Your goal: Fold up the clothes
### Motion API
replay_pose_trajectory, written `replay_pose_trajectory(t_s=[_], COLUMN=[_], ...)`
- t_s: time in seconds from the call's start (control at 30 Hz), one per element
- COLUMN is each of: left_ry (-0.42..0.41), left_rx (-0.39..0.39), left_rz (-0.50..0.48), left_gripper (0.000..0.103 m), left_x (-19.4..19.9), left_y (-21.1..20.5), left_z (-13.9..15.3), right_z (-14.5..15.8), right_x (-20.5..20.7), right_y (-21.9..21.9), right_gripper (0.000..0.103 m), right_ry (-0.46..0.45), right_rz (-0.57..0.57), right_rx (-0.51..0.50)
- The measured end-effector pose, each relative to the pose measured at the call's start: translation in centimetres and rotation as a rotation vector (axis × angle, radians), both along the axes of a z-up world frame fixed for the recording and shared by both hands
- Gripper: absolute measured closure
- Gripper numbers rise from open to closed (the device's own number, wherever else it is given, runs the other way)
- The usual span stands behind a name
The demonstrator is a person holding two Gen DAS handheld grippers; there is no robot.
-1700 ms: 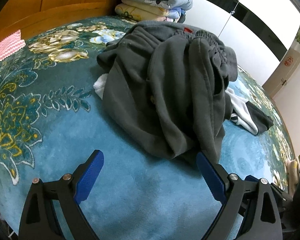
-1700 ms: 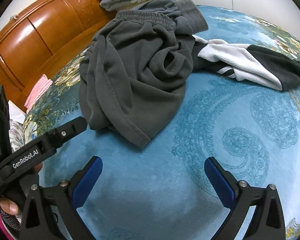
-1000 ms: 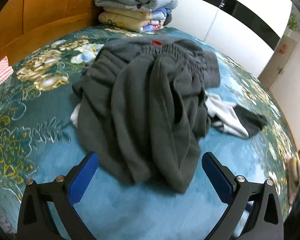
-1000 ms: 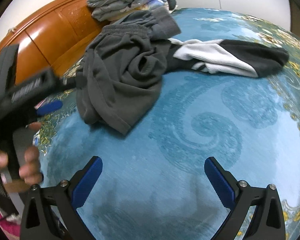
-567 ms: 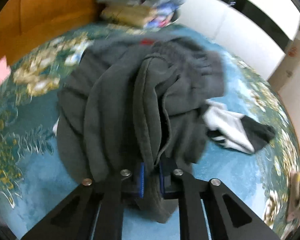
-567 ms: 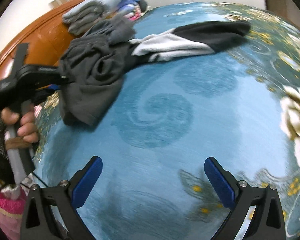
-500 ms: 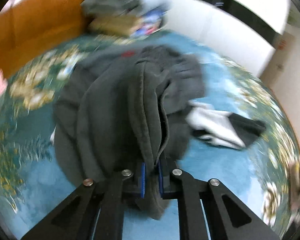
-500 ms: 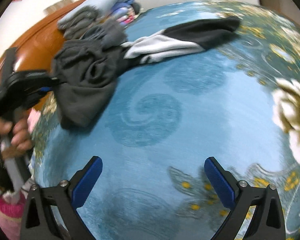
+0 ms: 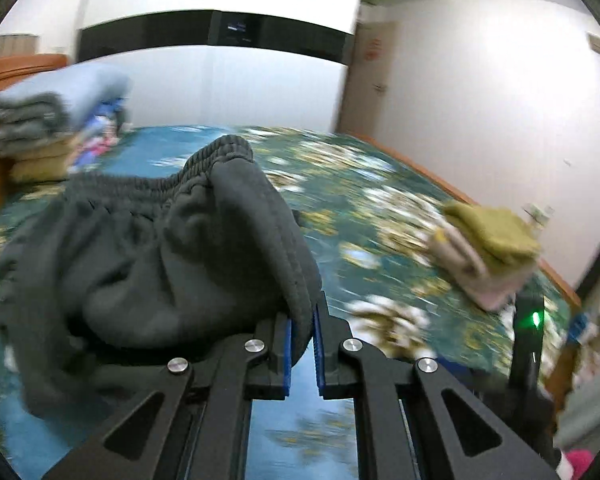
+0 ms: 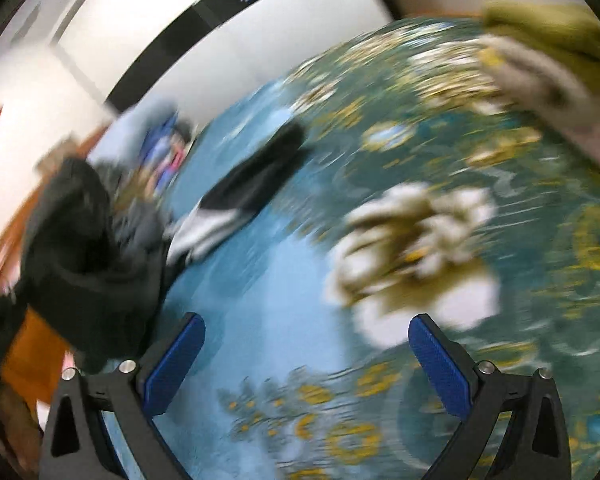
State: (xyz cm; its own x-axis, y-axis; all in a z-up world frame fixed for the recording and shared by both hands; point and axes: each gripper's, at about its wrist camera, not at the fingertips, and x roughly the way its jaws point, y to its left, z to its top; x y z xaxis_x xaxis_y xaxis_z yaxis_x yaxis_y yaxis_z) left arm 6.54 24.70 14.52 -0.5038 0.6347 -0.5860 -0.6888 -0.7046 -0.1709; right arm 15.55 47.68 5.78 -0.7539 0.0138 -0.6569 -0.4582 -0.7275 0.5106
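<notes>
Dark grey sweatpants (image 9: 160, 264) with an elastic waistband hang lifted above the blue floral bedspread (image 9: 360, 184). My left gripper (image 9: 301, 344) is shut on a hem of the sweatpants. In the blurred right wrist view the sweatpants (image 10: 80, 248) show at the left, raised. My right gripper (image 10: 306, 364) is open and empty over the bedspread (image 10: 300, 280). A black and white garment (image 10: 240, 196) lies on the bed beyond it.
A stack of folded blankets (image 9: 48, 120) sits at the wooden headboard. A folded olive and beige pile (image 9: 488, 252) lies at the bed's right edge, also in the right wrist view (image 10: 552, 48). White wardrobe doors (image 9: 220, 88) stand behind.
My left gripper closed on the sweatpants' hem and lifted them off the bed. My right gripper swung away to the right and stayed open.
</notes>
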Motion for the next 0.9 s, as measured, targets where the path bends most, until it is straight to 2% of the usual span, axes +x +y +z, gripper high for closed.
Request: replay_pose_trajectory(t_s=[0.13, 0.3, 0.5, 0.57, 0.6, 0.7, 0.8, 0.83, 0.9], left_ry=[-0.042, -0.078, -0.119, -0.119, -0.158, -0.309, -0.348, -0.35, -0.353], left_rx=[0.015, -0.027, -0.081, -0.127, -0.145, -0.125, -0.103, -0.097, -0.063], left_rz=[-0.125, -0.243, -0.377, -0.367, -0.356, -0.345, -0.342, -0.341, -0.326], left_gripper=[0.094, 0.094, 0.094, 0.094, 0.094, 0.093, 0.092, 0.089, 0.072], left_x=[3.2, 6.4, 10.1, 10.4, 9.8, 8.1, 7.8, 7.7, 7.0], left_y=[3.6, 7.0, 11.2, 12.7, 13.0, 12.3, 11.8, 11.6, 10.3], left_z=[-0.7, -2.1, -3.8, -5.3, -6.3, -8.3, -8.5, -8.3, -7.5], right_z=[-0.1, -0.9, -1.6, -1.6, -1.5, -1.4, -1.5, -1.7, -2.0], right_x=[4.3, 8.4, 10.4, 10.8, 11.0, 11.3, 11.1, 11.0, 10.8], right_y=[3.6, 6.9, 8.4, 8.5, 8.5, 8.2, 7.8, 7.6, 7.2], right_gripper=[0.0, 0.0, 0.0, 0.0, 0.0, 0.0, 0.0, 0.0, 0.0], right_ry=[0.031, 0.042, 0.034, 0.033, 0.033, 0.027, 0.012, 0.009, 0.004], right_rz=[-0.121, -0.236, -0.277, -0.278, -0.278, -0.26, -0.235, -0.227, -0.21], right_rx=[-0.024, -0.068, -0.102, -0.104, -0.104, -0.094, -0.089, -0.095, -0.107])
